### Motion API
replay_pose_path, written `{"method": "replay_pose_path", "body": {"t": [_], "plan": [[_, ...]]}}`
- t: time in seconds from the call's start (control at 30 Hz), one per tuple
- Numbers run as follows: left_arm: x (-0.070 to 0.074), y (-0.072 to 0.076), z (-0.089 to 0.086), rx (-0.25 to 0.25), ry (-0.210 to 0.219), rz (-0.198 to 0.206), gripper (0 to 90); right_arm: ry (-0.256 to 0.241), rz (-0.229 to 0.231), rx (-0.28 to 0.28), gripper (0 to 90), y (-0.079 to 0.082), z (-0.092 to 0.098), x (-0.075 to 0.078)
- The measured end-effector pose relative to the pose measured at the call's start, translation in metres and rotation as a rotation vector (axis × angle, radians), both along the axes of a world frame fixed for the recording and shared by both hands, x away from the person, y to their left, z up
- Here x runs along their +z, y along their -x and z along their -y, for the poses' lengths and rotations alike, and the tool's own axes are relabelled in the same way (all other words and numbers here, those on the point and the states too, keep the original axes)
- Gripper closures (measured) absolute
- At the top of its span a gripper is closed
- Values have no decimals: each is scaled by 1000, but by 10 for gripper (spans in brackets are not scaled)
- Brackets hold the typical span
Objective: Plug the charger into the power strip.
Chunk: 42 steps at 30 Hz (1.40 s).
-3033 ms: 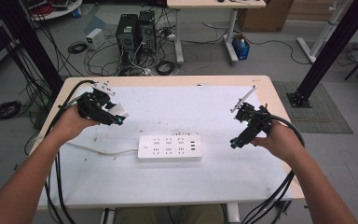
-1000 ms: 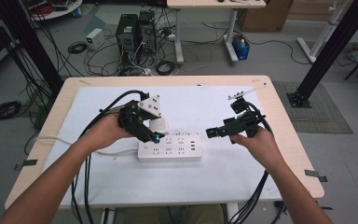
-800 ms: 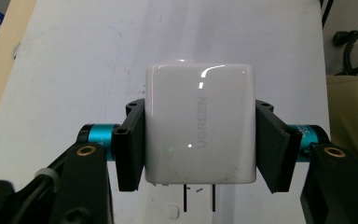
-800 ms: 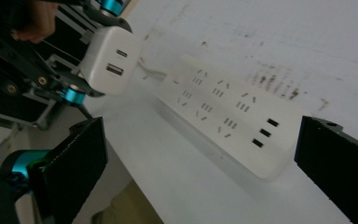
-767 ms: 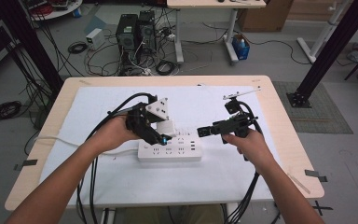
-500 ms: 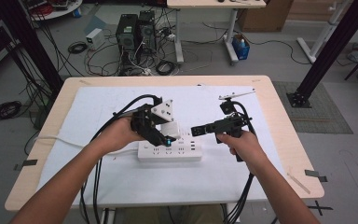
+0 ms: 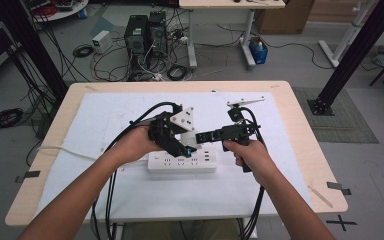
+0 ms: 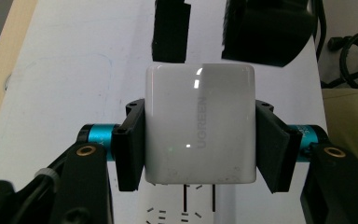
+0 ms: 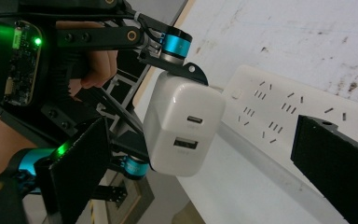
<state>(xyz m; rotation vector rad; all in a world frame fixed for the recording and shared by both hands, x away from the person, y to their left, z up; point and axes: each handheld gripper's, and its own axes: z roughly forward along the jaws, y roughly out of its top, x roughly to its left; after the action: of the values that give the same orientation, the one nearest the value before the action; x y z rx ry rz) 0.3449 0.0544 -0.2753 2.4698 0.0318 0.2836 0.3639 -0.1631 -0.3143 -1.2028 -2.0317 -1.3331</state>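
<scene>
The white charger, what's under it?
Under the charger, clamped by the left gripper, lies the white power strip with its socket slots. The charger's body hides its prongs and the slots directly below.

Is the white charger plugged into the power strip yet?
Not yet: the charger, clamped in the left gripper, sits above the power strip with its prongs exposed.

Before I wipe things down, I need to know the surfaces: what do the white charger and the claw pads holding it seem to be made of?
The charger looks like glossy white hard plastic: it mirrors bright highlights and bears printed lettering. The left claw pads look like matte black rubber or foam, dull with no glare; which one I cannot tell.
</scene>
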Motion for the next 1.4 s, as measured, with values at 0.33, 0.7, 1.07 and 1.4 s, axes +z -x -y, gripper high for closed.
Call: {"method": "replay_pose_path", "body": {"t": [0.33, 0.7, 1.07, 1.4], "plan": [[0, 1, 4, -5, -8, 13, 425, -64, -15, -9, 179, -3, -3, -4], [1, 1, 5, -4, 1, 26, 425, -142, -123, 14, 283, -8, -7, -12], [2, 2, 6, -13, -8, 52, 425, -159, -177, 35, 403, -10, -11, -18], [1, 4, 9, -5, -21, 85, 425, -192, -217, 15, 609, -11, -10, -20]]}}
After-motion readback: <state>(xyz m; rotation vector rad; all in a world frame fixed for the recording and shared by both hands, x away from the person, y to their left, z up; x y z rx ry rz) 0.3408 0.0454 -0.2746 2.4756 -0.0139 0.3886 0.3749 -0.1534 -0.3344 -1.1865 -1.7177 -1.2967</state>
